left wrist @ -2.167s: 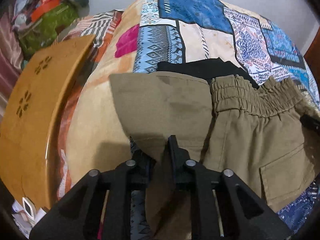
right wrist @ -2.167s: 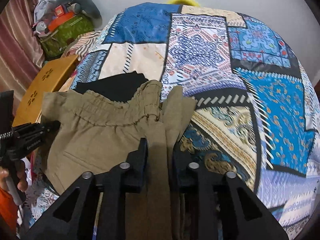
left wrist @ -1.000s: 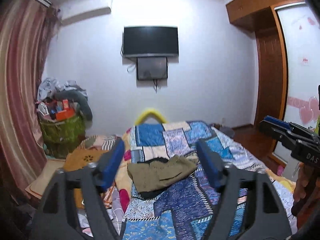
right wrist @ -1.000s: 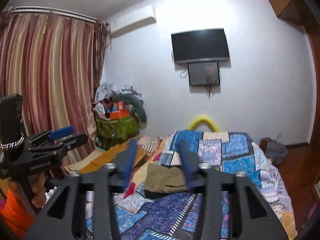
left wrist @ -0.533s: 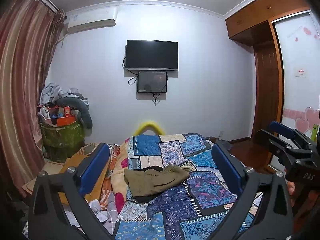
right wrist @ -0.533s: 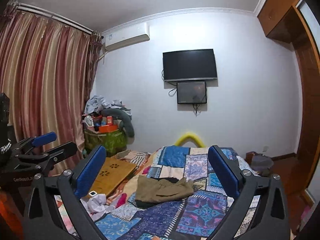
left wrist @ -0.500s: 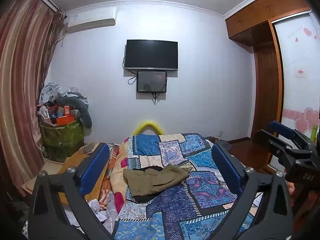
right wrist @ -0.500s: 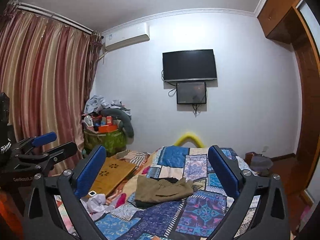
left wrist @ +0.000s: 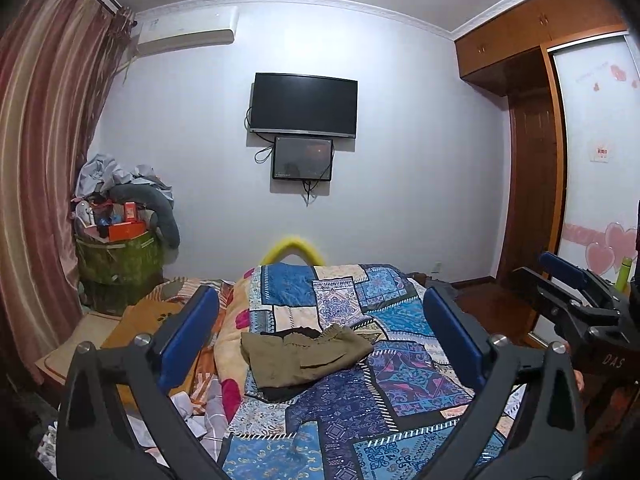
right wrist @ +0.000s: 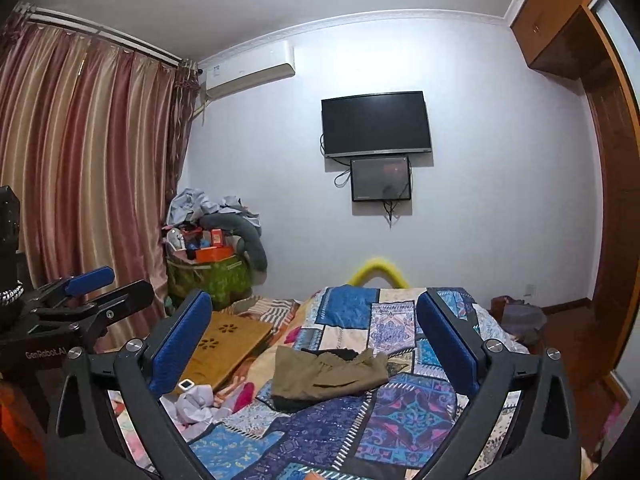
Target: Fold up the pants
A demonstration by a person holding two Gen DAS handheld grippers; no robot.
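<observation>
The olive-green pants [left wrist: 304, 354] lie folded in a compact bundle on the patchwork quilt [left wrist: 360, 408], on top of a black garment. They also show in the right wrist view [right wrist: 328, 374]. My left gripper [left wrist: 320, 336] is wide open and empty, held well back from the bed. My right gripper [right wrist: 314, 340] is wide open and empty too, equally far back. Each gripper shows at the edge of the other's view: the right one [left wrist: 576, 300] and the left one [right wrist: 80, 300].
A wooden lap desk [right wrist: 230, 340] leans left of the bed beside crumpled paper [right wrist: 196, 400]. A green bag piled with clothes [right wrist: 208, 272] stands by the curtain [right wrist: 80, 180]. A TV [right wrist: 376, 124] hangs on the far wall. A wardrobe [left wrist: 532, 200] is at the right.
Both grippers let go of the pants, opened wide and pulled far back and up from the bed. In the last half second nothing has visibly moved.
</observation>
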